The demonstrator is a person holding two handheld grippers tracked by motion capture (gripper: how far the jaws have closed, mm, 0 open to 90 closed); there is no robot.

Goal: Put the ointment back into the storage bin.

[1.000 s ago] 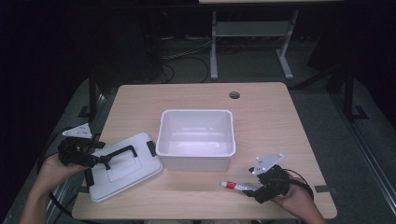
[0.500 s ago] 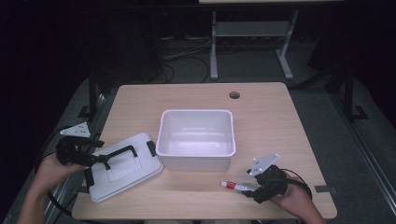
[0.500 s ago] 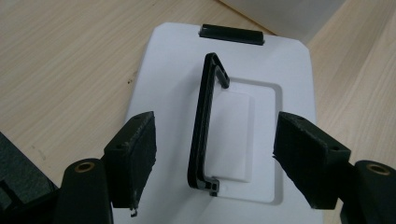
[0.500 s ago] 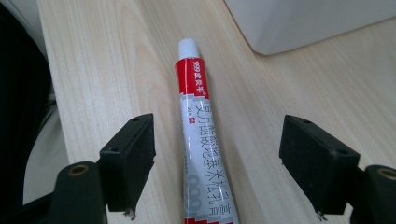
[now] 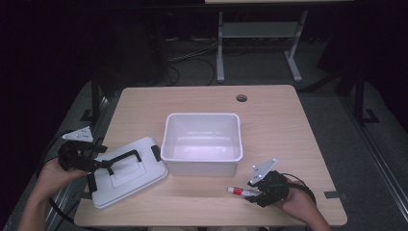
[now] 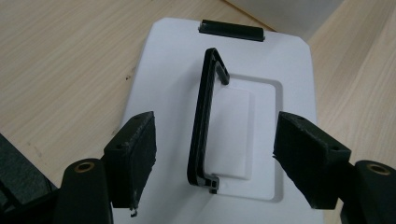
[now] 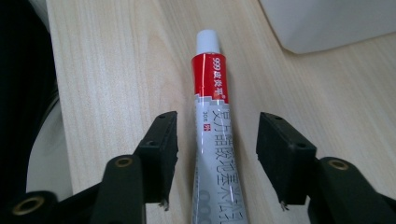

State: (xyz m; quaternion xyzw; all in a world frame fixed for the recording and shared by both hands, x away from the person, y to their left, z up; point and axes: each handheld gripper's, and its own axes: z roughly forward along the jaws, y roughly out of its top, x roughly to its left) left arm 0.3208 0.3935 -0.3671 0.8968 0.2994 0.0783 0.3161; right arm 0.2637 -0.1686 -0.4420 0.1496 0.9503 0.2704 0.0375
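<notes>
On the pale wooden table (image 5: 288, 125) the right hand-held gripper (image 5: 256, 193) sits low near the front edge, its jaws on either side of a slim grey-and-white tube with a red band and a white cap (image 7: 212, 121). The tube lies flat on the wood, cap pointing away from the gripper toward the white rectangular plastic bin (image 5: 202, 142), which stands near it at the middle of the table. In the right gripper view the jaws have just been closing with the tube between them, yet a gap of bare wood shows on each side of the tube, so the pads are not pressing on it.

The left hand-held gripper (image 5: 98, 166) is at the left end of a flat white plastic lid with a black carrying handle (image 6: 208, 116). The lid lies on the table just left of the bin, perhaps touching its corner, though the high view is too coarse to be sure. The left jaws stand apart, straddling the raised handle without touching it.
</notes>
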